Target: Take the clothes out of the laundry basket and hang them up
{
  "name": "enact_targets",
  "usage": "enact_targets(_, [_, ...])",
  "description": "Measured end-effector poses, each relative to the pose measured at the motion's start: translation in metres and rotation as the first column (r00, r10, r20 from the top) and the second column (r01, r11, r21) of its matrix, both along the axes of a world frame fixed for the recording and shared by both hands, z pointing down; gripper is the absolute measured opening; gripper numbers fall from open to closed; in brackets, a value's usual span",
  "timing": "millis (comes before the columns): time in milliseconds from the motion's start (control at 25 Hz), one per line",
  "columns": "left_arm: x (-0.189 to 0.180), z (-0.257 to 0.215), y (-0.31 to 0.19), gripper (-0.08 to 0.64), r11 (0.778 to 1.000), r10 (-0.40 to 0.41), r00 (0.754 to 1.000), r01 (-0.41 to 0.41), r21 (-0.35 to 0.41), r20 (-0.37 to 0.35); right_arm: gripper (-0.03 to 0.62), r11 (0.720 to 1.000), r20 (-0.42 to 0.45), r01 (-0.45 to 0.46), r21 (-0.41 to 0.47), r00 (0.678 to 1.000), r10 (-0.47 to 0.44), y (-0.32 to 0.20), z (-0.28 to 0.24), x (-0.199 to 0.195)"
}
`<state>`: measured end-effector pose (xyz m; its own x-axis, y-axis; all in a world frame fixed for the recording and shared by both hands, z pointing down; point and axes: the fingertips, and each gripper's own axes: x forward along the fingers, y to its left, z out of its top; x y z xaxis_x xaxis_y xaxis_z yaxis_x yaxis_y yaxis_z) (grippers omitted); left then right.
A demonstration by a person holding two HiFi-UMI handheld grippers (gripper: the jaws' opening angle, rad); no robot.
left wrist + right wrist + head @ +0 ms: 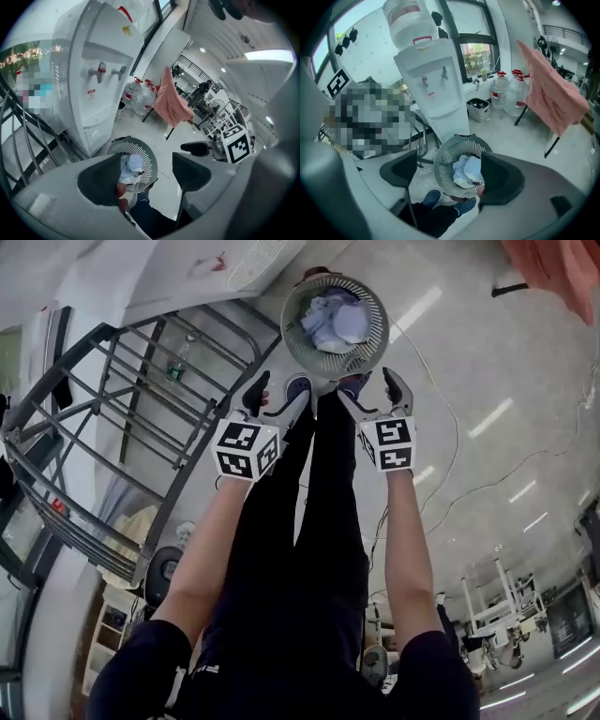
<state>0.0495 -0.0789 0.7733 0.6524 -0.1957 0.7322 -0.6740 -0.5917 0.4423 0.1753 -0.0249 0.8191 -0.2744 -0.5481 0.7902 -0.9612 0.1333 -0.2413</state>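
Jaws of the left gripper (145,174) stand apart and hold nothing; the gap between them looks down on the basket (146,164). Jaws of the right gripper (450,174) are likewise released and empty, and the same basket shows between them. In the head view both grippers are held side by side in front of the person's legs (319,521), pointing down at the basket and clear of it. Neither one touches its rim or contents. The basket is round, grey and slatted, and stands on the floor (469,362) just beyond the person's blue shoes (430,197). The clothes (468,171), a crumpled bundle of pale blue and white, lie inside the basket. A white water dispenser (436,79) stands near the basket on its far side in the right gripper view. Beside the dispenser is a dark metal frame (112,427), which takes up the left of the head view. Several water bottles (506,91) stand on the floor by the window, to the right of the dispenser. A pink cloth (551,98) hangs over a stand well apart from the basket, further to the right.
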Motion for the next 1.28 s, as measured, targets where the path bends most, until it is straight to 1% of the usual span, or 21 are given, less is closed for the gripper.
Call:
enact_targets(200, [-0.001,0.046,-0.007,0.345,0.999,-0.023,0.999,0.024,-0.03,0.024,0.422,0.997,0.012,0.073,-0.039,0.997,-0.073,-0.016,0.063,-0.002])
enact_targets(320, [0.007,0.082,-0.018,0.345,0.998,-0.047,0.999,0.048,-0.03,0.026,0.422,0.992,0.004,0.111,-0.054,0.994,-0.111,-0.029,0.103,0.002])
enact_targets(440, [0.021,0.118,-0.027,0.345,0.998,-0.043,0.999,0.044,-0.034,0.025,0.422,0.988,-0.001,0.139,-0.068,0.99,-0.139,-0.039,0.143,0.007])
enact_targets(560, [0.031,0.147,-0.03,0.345,0.998,-0.037,0.999,0.038,-0.044,0.023,0.422,0.98,-0.007,0.178,-0.094,0.984,-0.18,-0.047,0.18,0.006])
enact_targets(720, [0.032,0.187,-0.025,0.345,0.996,-0.045,0.998,0.048,-0.07,0.047,0.422,0.96,-0.014,0.246,-0.135,0.968,-0.251,-0.053,0.239,0.002])
enact_targets(840, [0.035,0.217,-0.015,0.345,0.995,-0.045,0.998,0.049,-0.085,0.044,0.422,0.935,-0.069,0.319,-0.153,0.941,-0.332,-0.059,0.278,0.008])
enact_targets(920, [0.034,0.236,-0.01,0.345,0.995,-0.049,0.998,0.053,-0.089,0.042,0.422,0.92,-0.093,0.37,-0.129,0.919,-0.382,-0.073,0.294,0.005])
enact_targets(1000, [0.029,0.251,-0.005,0.345,0.993,-0.065,0.997,0.069,-0.099,0.043,0.422,0.897,-0.08,0.432,-0.098,0.895,-0.439,-0.085,0.308,-0.011])
enact_targets(1080, [0.026,0.262,-0.002,0.345,0.991,-0.078,0.996,0.083,-0.108,0.045,0.42,0.869,-0.04,0.487,-0.089,0.87,-0.492,-0.093,0.328,-0.032])
enact_targets(1120, [0.025,0.267,0.0,0.345,0.99,-0.08,0.996,0.084,-0.113,0.047,0.42,0.852,-0.03,0.514,-0.098,0.854,-0.519,-0.094,0.341,-0.041])
enact_targets(1160, [0.025,0.272,0.002,0.345,0.99,-0.076,0.996,0.082,-0.117,0.047,0.42,0.832,-0.039,0.543,-0.114,0.834,-0.55,-0.094,0.355,-0.047])
enact_targets(1240, [0.025,0.281,0.003,0.345,0.991,-0.063,0.997,0.068,-0.118,0.045,0.42,0.792,-0.104,0.59,-0.155,0.788,-0.607,-0.093,0.382,-0.049])
enact_targets(1280, [0.025,0.285,0.002,0.345,0.991,-0.058,0.997,0.062,-0.116,0.042,0.42,0.78,-0.14,0.6,-0.178,0.769,-0.624,-0.093,0.392,-0.046])
